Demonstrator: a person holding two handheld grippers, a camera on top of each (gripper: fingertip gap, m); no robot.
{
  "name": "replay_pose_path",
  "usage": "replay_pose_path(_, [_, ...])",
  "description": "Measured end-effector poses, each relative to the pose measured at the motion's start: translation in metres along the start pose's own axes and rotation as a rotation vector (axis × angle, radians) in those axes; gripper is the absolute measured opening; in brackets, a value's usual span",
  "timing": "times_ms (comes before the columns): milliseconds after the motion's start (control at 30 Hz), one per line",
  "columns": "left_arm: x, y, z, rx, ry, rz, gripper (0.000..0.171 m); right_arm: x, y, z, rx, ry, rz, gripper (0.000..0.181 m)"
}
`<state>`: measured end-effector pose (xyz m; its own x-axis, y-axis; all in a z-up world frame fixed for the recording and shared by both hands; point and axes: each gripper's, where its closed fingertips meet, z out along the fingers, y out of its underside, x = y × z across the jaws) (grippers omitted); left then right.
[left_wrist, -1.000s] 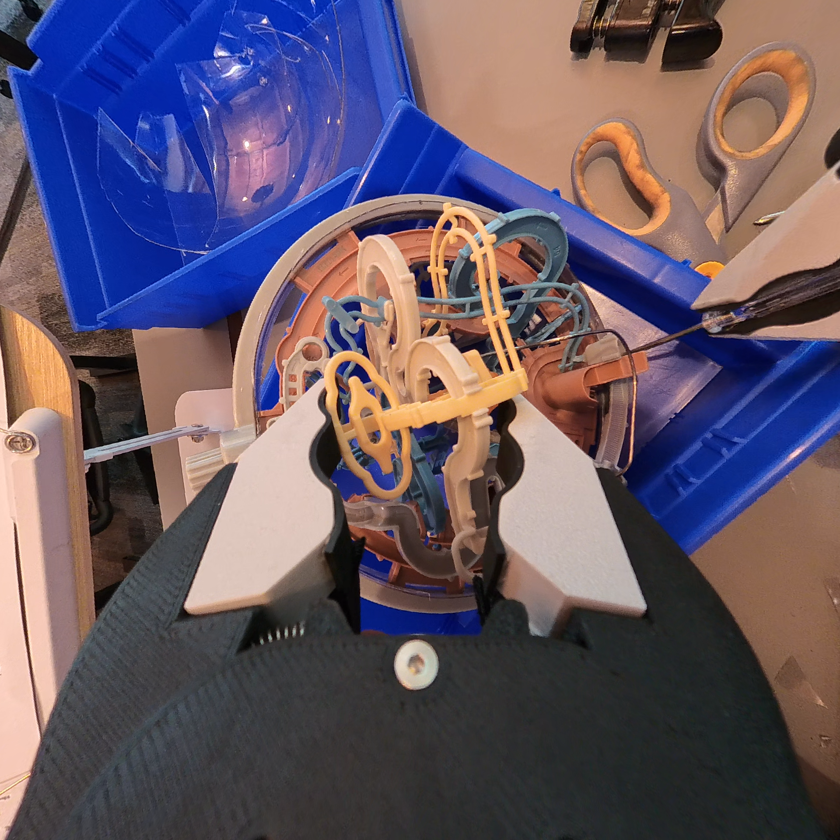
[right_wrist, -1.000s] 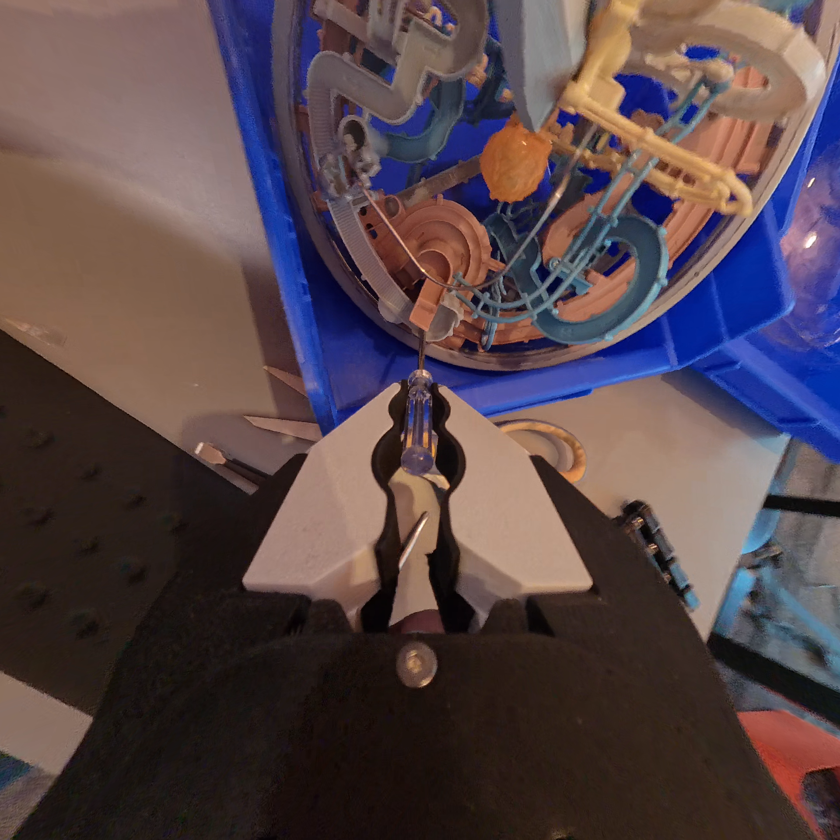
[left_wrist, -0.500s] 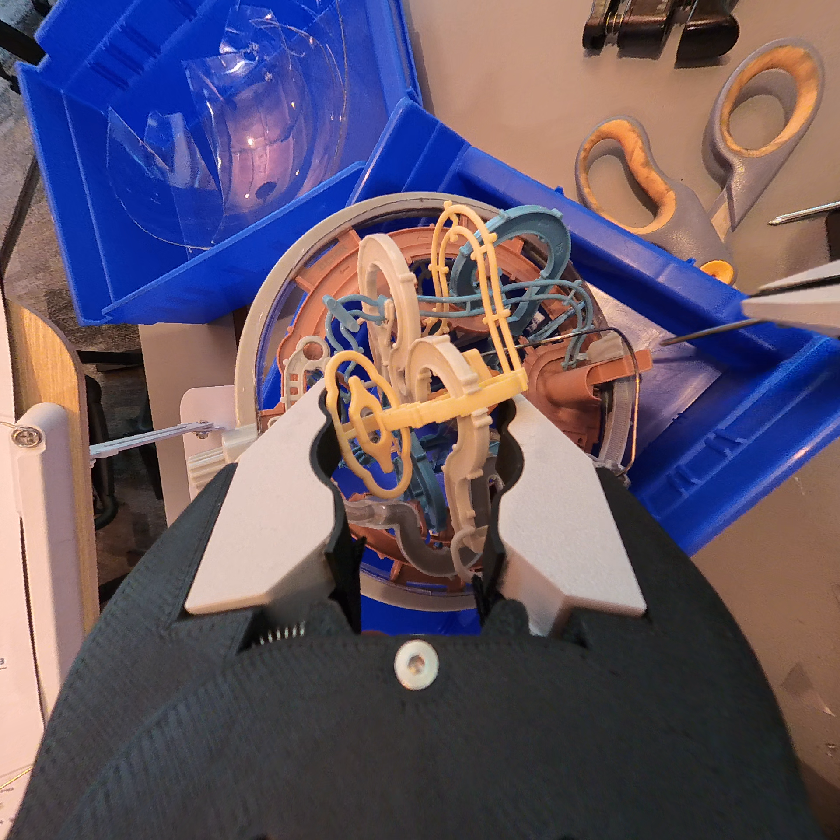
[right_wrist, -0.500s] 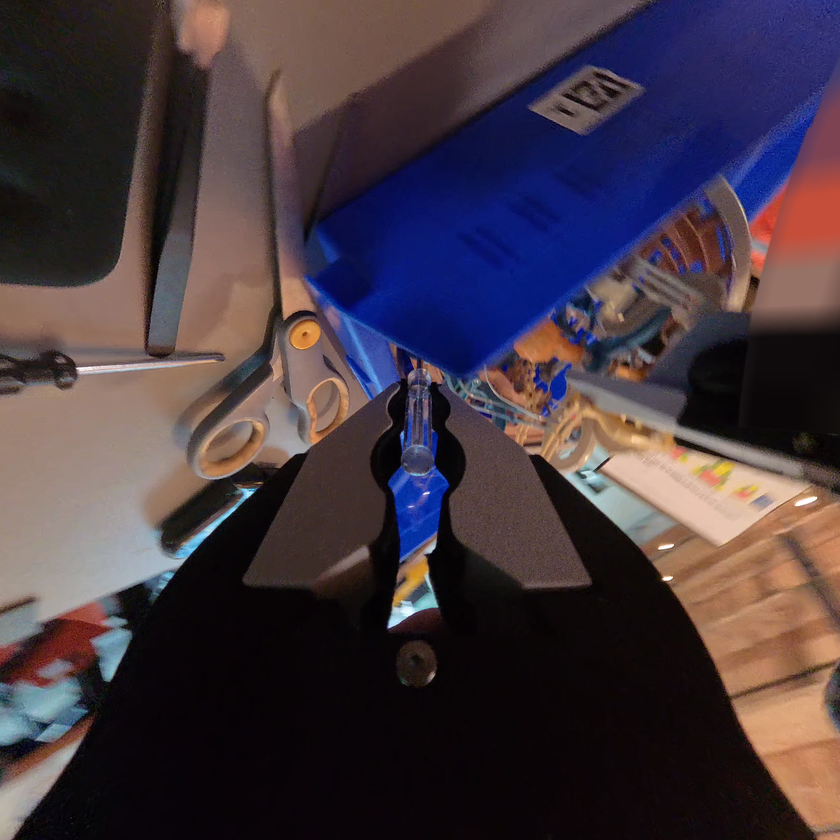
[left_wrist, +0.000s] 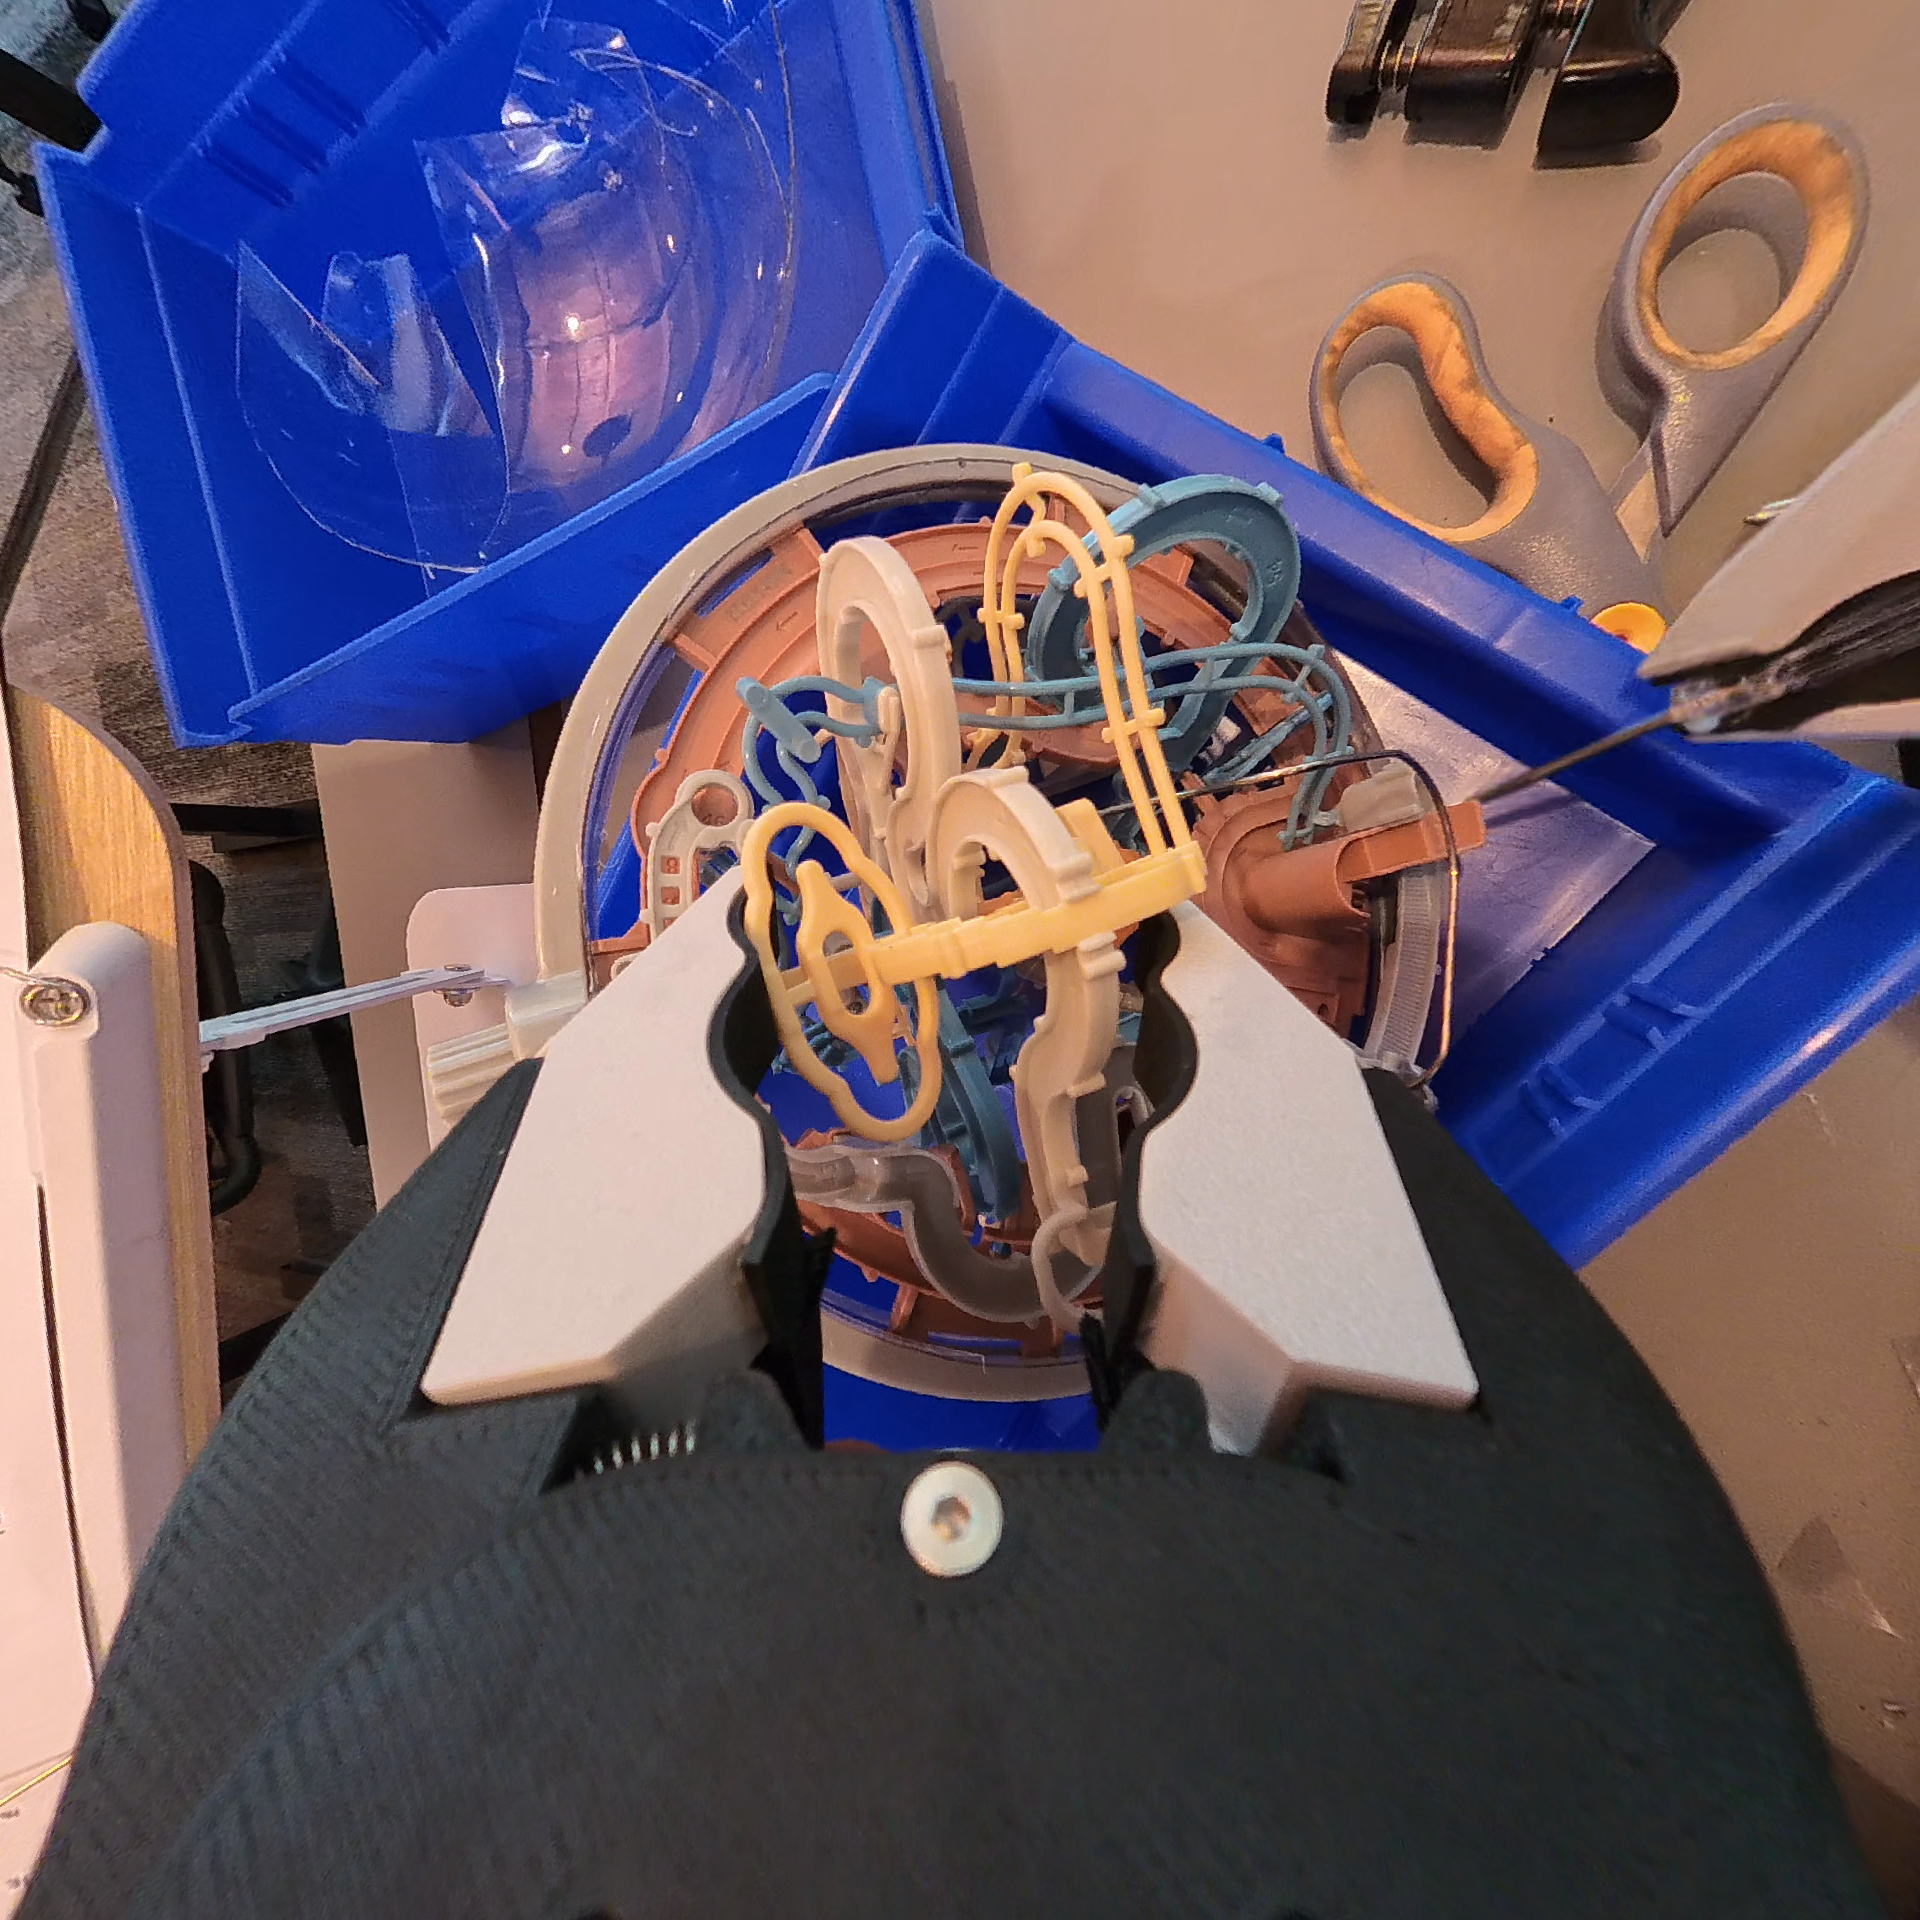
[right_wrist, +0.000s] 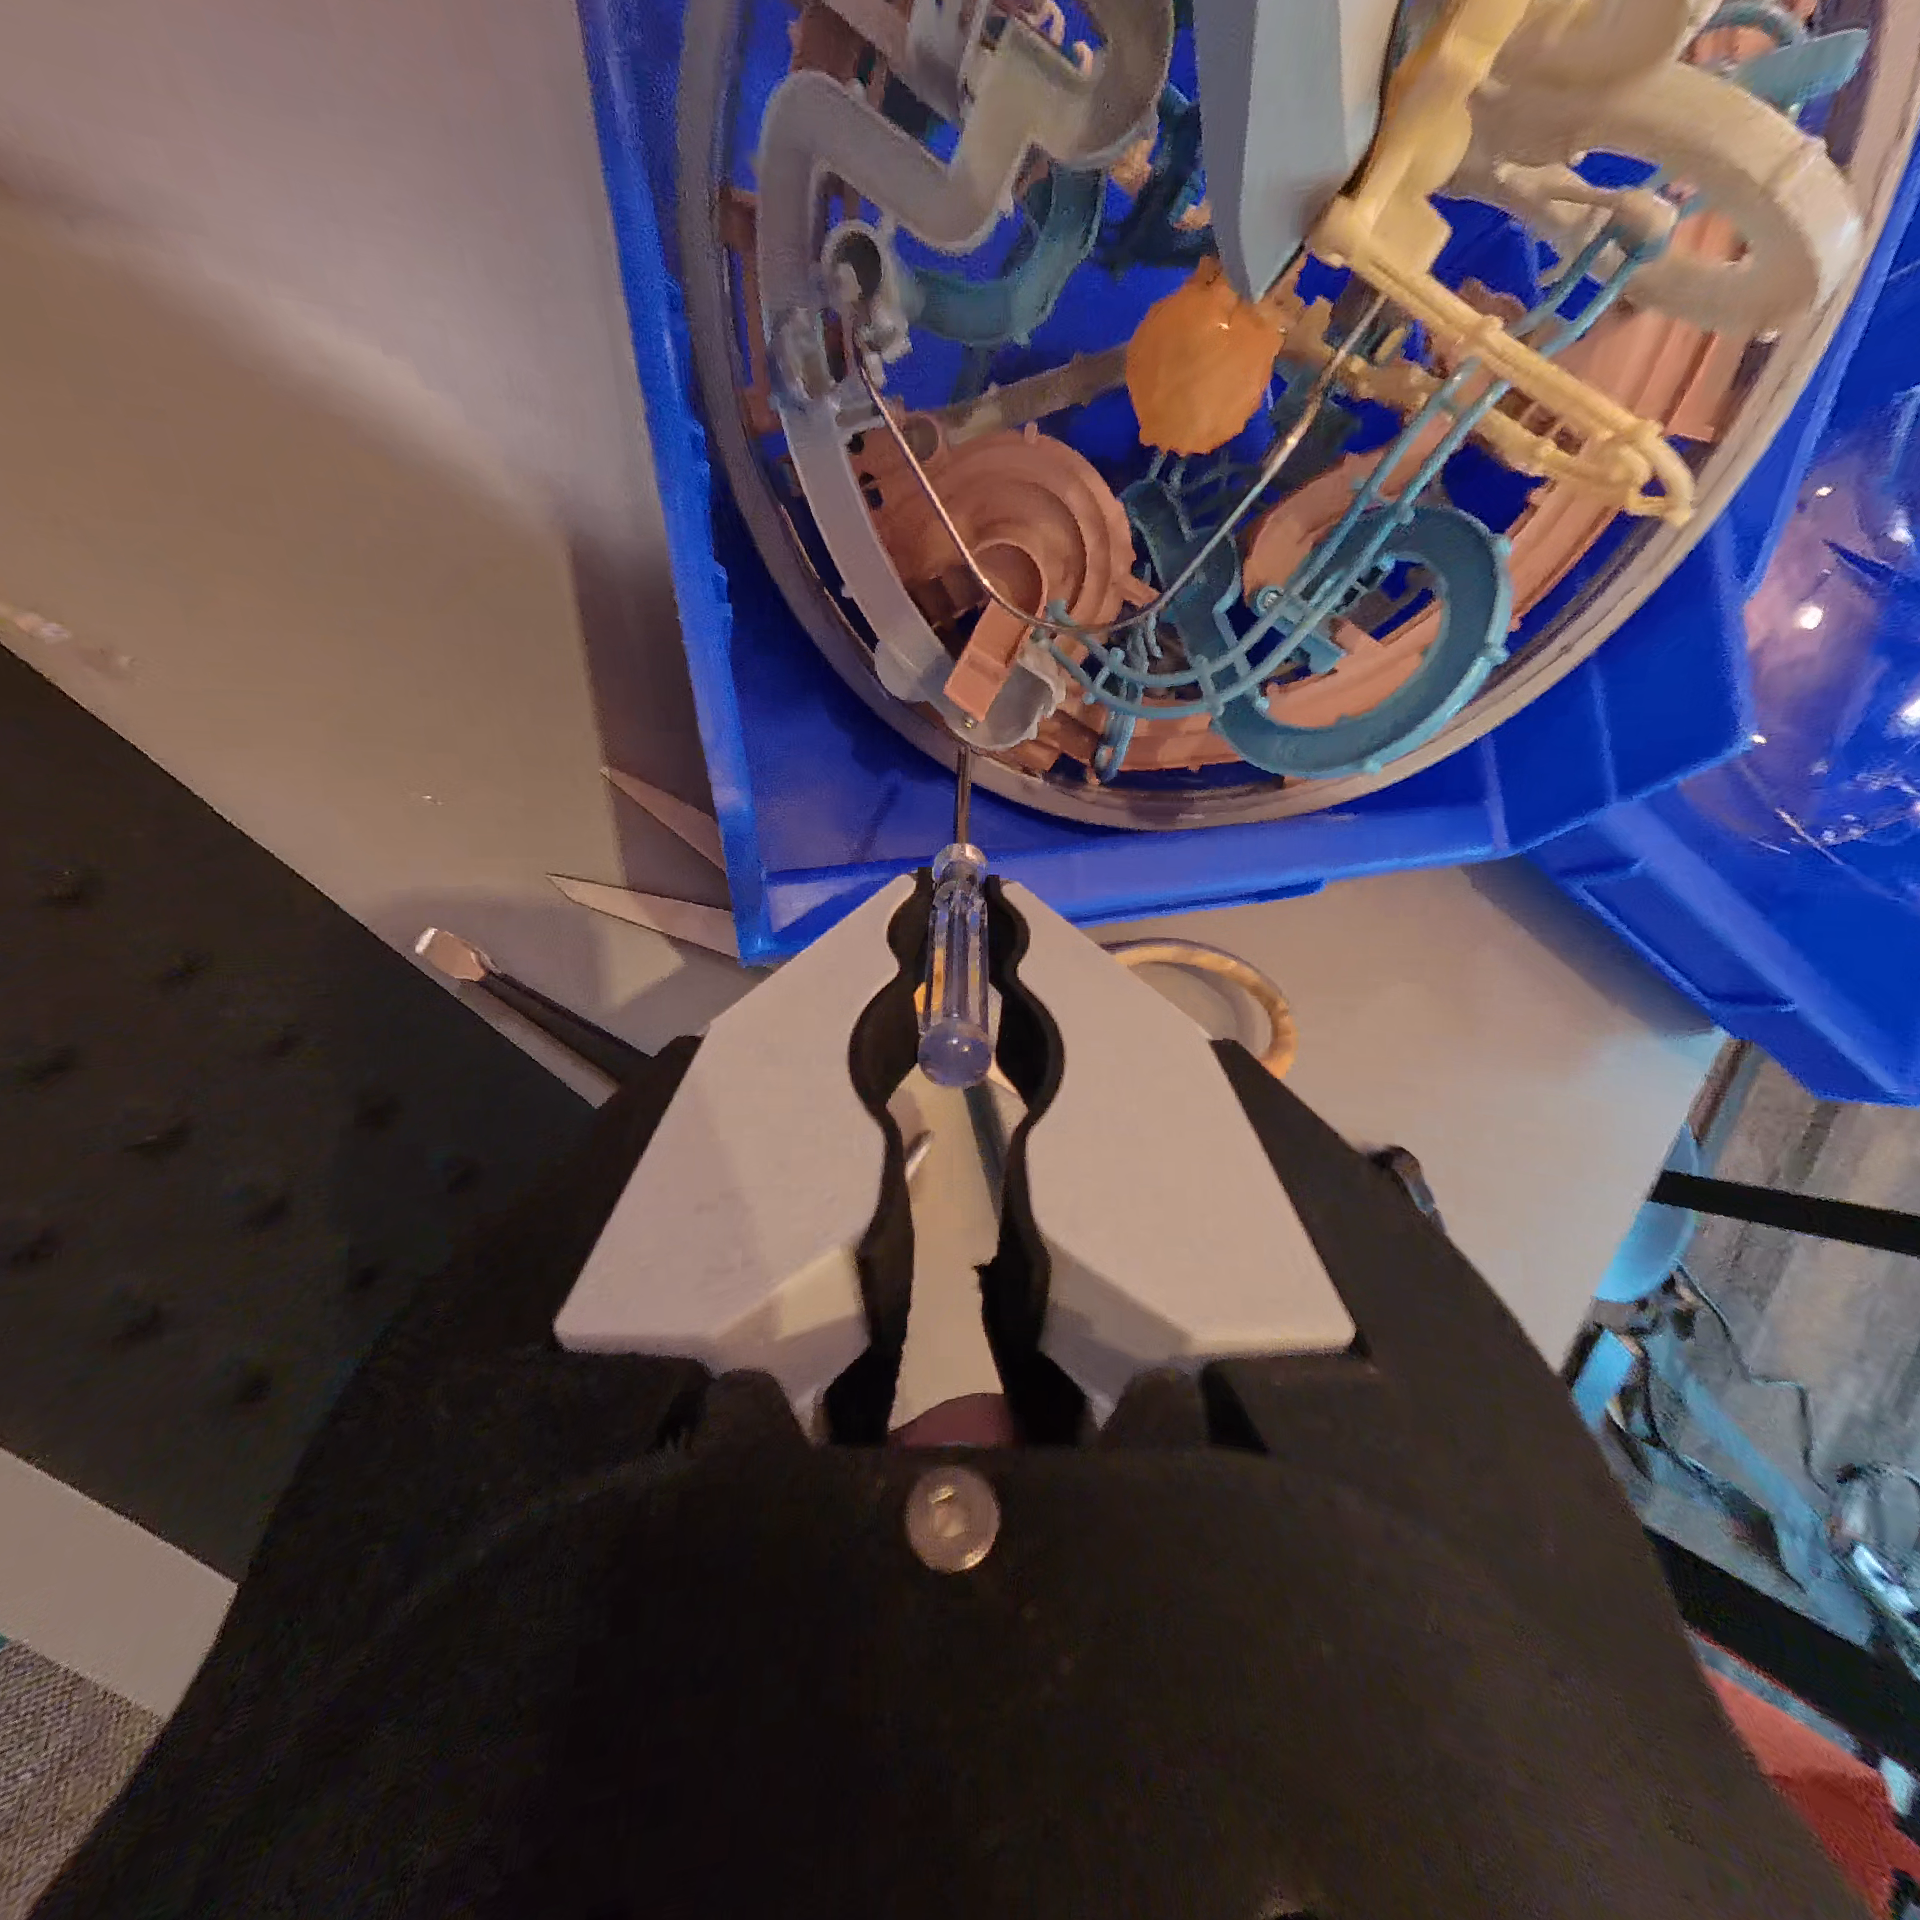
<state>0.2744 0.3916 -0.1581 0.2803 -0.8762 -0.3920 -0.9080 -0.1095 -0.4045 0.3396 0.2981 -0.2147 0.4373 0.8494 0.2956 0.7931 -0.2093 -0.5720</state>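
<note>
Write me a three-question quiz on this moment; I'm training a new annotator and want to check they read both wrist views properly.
1. True or false: the right gripper is shut on a small screwdriver with a clear handle.
2. What lies in the far blue bin? A) scissors B) clear plastic dome pieces C) a roll of tape
3. Fill in: the left gripper has its fingers around the coloured tracks of the ____, which sits in the near blue bin.

Key:
1. True; its thin shaft points at the brown piece at the maze's edge.
2. B.
3. Marble maze half; the grey-and-orange scissors lie on the table beyond the bin.
</note>
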Motion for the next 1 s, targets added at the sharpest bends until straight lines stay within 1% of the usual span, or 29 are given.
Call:
replay_pose_path(167, [-0.0002, 0.0, 0.0002, 0.004, 0.004, -0.001, 0.067, -0.0029, 0.0006, 0.0066, 0.014, 0.01, 0.007, 0.006])
replay_pose_path(800, [-0.0005, -0.0001, 0.0004, 0.006, 0.005, -0.002, 0.067, -0.0039, -0.0054, -0.0029, 0.045, 0.022, 0.066, 0.006])
replay_pose_path(1000, [-0.0006, -0.0001, 0.0006, 0.007, 0.005, -0.002, 0.067, -0.008, -0.0061, 0.0028, 0.033, 0.021, 0.064, 0.006])
